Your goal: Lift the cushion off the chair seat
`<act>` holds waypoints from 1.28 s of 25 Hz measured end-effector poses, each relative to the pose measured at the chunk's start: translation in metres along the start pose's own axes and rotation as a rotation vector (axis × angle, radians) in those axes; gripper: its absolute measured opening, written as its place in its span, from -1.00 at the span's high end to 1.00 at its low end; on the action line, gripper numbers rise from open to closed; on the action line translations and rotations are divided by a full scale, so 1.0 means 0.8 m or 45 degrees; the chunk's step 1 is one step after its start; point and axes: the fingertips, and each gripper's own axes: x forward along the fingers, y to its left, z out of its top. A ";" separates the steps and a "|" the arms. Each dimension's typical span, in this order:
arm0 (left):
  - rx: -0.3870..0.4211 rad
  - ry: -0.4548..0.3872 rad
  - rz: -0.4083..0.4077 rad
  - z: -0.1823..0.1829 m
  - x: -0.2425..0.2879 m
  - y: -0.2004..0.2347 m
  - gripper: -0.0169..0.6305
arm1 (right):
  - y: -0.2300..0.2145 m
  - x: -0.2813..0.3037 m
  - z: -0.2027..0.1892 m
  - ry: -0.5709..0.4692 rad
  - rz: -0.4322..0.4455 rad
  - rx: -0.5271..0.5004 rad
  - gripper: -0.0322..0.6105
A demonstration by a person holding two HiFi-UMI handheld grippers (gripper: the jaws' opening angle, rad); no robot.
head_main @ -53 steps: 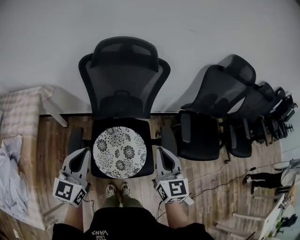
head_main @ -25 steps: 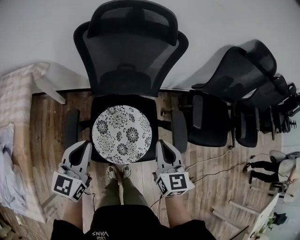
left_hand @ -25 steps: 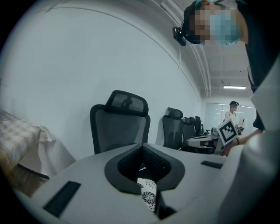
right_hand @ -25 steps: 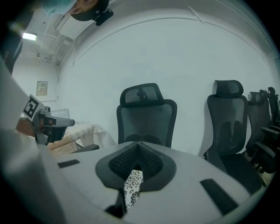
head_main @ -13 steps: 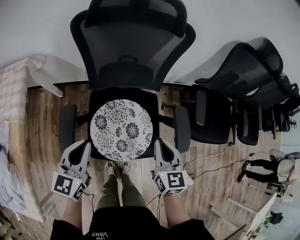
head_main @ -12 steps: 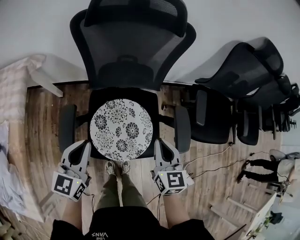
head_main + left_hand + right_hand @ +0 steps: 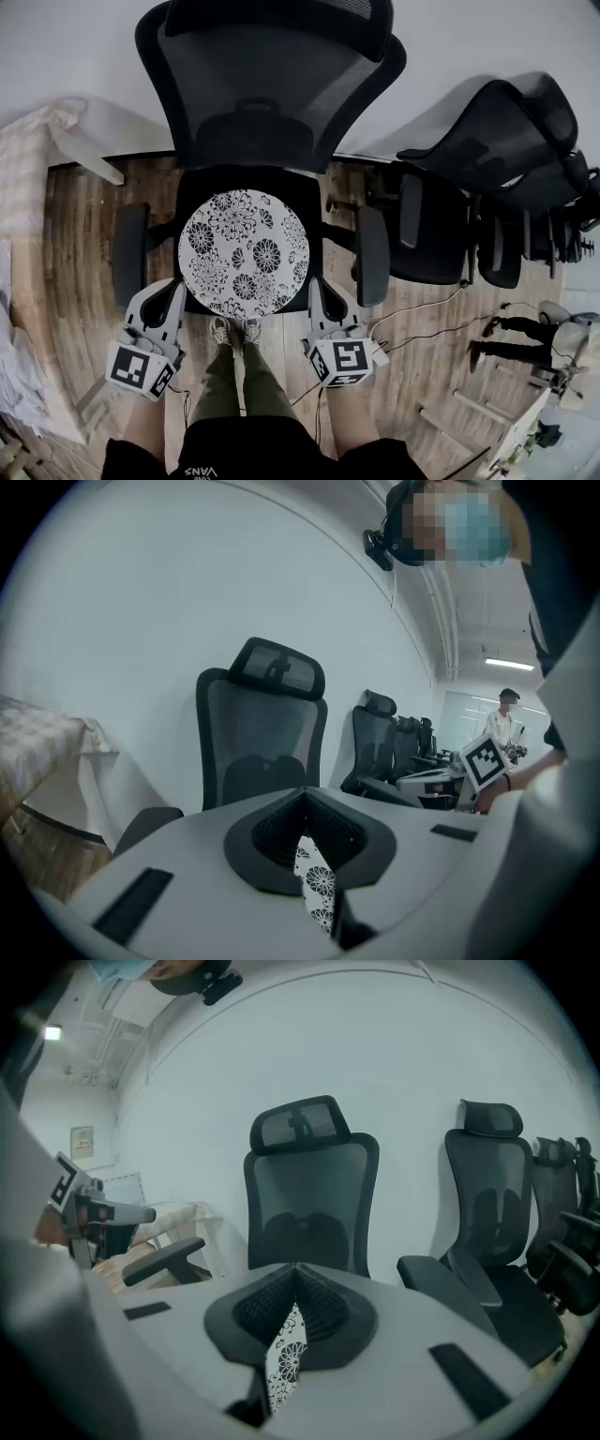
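Round floral cushion (image 7: 244, 253) sits over the black seat of the mesh-back office chair (image 7: 267, 94); from above I cannot tell if it touches the seat. Left gripper (image 7: 177, 291) is clenched on the cushion rim at 7 o'clock, right gripper (image 7: 313, 285) on the rim at 5 o'clock. Both gripper views show floral fabric pinched between closed jaws. Spare office chairs (image 7: 487, 178) stand at 3 o'clock.

An office-like room: black mesh-backed swivel chairs with headrests (image 7: 487, 131) stand in a row along a plain white wall (image 7: 75, 47), on wood-plank flooring (image 7: 441, 375), under ceiling strip lights (image 7: 511, 663).
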 end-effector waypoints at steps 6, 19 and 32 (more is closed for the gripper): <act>-0.034 0.043 0.015 -0.033 0.004 0.009 0.91 | 0.002 0.011 -0.028 0.040 0.007 0.003 0.85; -0.102 0.104 0.033 -0.096 0.034 0.024 0.91 | -0.011 0.049 -0.092 0.115 -0.004 0.028 0.85; -0.124 0.172 0.043 -0.150 0.049 0.041 0.91 | -0.018 0.071 -0.147 0.192 -0.008 0.031 0.85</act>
